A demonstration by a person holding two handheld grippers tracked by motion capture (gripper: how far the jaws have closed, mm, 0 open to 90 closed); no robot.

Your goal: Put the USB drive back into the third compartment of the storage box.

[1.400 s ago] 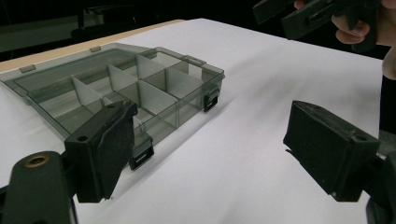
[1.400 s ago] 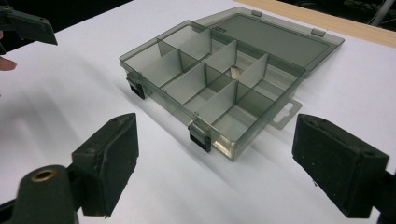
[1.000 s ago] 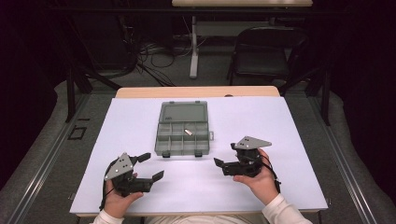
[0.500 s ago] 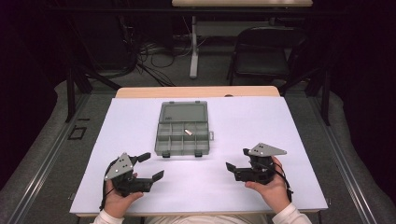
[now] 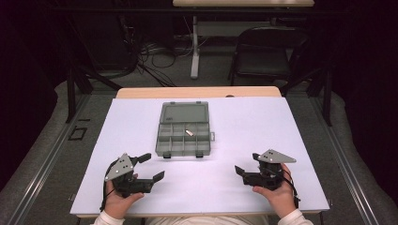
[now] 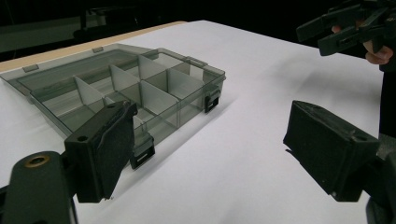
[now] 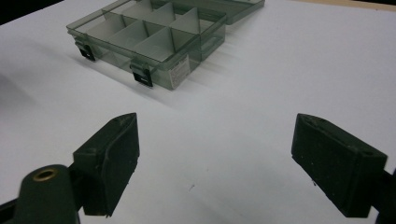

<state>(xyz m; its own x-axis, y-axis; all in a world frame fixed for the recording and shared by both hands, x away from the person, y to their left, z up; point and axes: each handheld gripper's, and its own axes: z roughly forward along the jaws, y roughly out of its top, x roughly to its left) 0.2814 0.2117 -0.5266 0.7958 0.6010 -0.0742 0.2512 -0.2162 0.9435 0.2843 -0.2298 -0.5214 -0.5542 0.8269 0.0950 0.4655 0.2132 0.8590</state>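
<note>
Left gripper (image 5: 151,167) low at near-left of the tabletop (image 5: 244,122), jaws wide apart, holding nothing, aimed fwd-right. Right gripper (image 5: 246,164) near-right, jaws spread too, empty, aimed left. Clear compartment box (image 5: 184,129) lying open mid-tabletop, well apart from both, w/ a small pale piece (image 5: 190,133) in one upper-right compartment. White cover, wood edge at back. Dark room behind, folding chair (image 5: 267,51), cables (image 5: 155,51) on the floor.

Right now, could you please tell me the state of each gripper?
Left gripper: open, holding nothing, above the white table sheet.
Right gripper: open, holding nothing, apart from the clear grey plastic compartment box.
</note>
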